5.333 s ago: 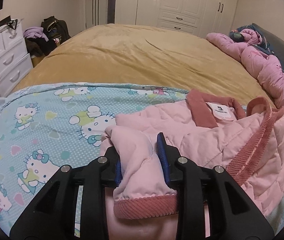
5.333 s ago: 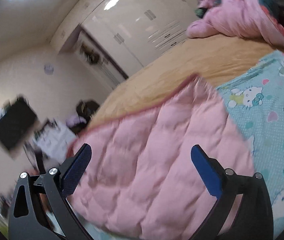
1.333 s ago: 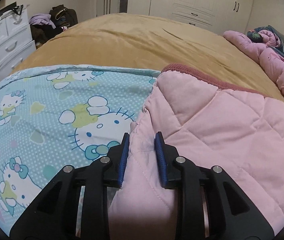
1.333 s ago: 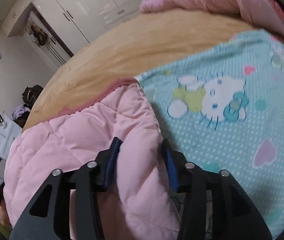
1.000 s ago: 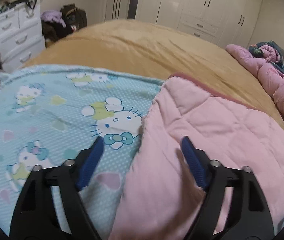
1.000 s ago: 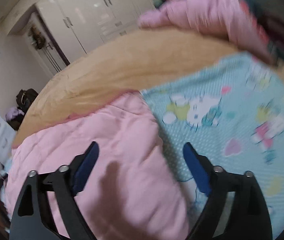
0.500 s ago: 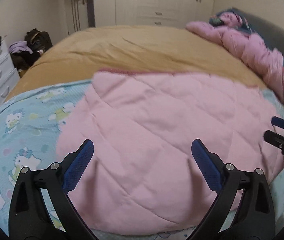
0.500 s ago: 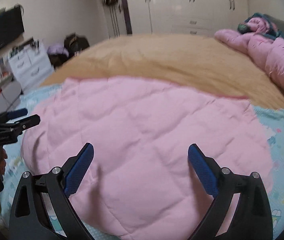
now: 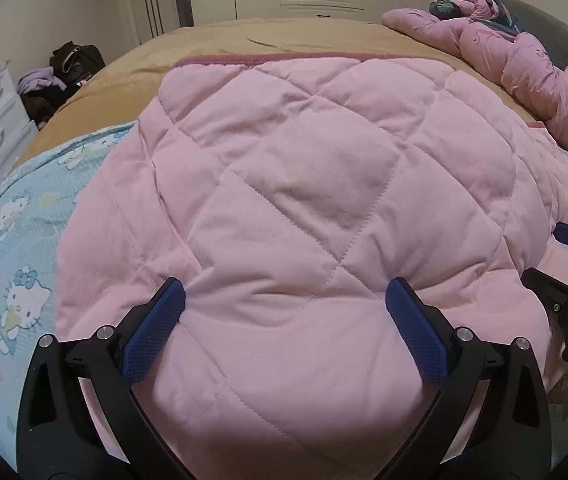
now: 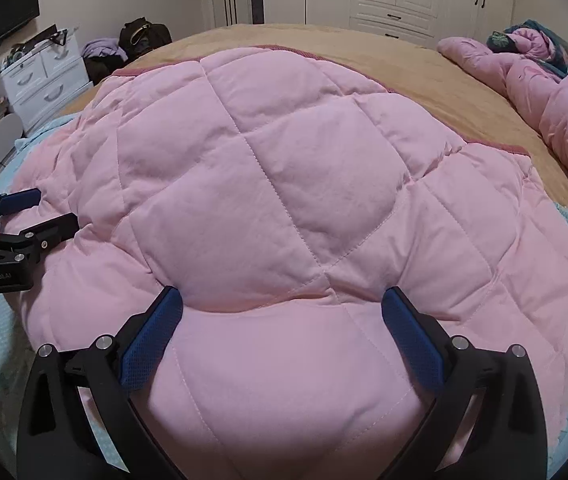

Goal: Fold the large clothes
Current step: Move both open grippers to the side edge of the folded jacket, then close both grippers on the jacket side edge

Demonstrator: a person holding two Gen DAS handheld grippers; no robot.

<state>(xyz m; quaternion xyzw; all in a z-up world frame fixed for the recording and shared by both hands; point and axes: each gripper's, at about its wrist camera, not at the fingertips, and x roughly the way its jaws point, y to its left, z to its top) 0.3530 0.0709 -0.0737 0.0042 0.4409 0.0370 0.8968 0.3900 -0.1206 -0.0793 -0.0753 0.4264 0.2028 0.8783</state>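
The pink jacket [image 9: 284, 184] lies as a folded, quilted bundle on the bed [image 9: 284, 36], right under and ahead of both grippers. Left gripper [image 9: 284, 312] and right gripper [image 10: 282, 312] are opening wide, pads flanking the padding without pinching it. Sleeves look tucked away; a further halving may be left.

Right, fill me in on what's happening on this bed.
A person is folding a pink quilted jacket on a cartoon-cat sheet spread over a tan bedspread. The jacket lies back-up, folded into a rounded block. The left claw and the right claw hang side by side above its near edge. Each claw's jaws are opening wide, pressing on nothing. A second pink jacket lies bunched at the far right of the bed.
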